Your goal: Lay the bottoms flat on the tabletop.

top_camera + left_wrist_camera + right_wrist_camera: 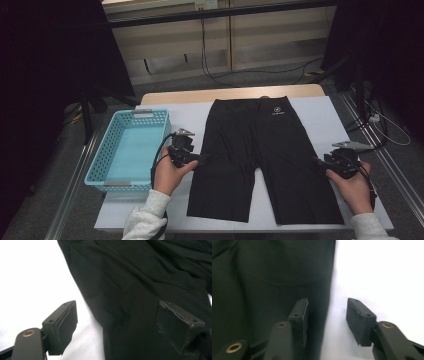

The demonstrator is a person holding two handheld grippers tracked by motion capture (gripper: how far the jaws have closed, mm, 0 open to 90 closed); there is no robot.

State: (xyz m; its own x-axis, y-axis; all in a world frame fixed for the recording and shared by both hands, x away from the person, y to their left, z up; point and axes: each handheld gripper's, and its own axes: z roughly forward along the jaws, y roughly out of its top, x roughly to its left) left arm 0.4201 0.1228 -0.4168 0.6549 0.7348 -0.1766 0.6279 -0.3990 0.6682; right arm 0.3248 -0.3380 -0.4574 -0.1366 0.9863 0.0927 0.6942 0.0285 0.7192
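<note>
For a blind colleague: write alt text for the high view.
Black shorts lie flat on a white table, with an open left gripper and right gripper at the outer leg edges. An empty blue basket sits to the left.

A wooden desk [230, 93] covered by a white sheet [325, 120] fills the lower middle of the frame, standing on a grey floor [235, 80]. Behind it, across the upper middle, runs a pale panelled wall [260, 40] with black cables [205, 50] hanging down and trailing over the floor. Dark curtains [45, 60] close off the upper left and upper right, where the light falls away.
</note>
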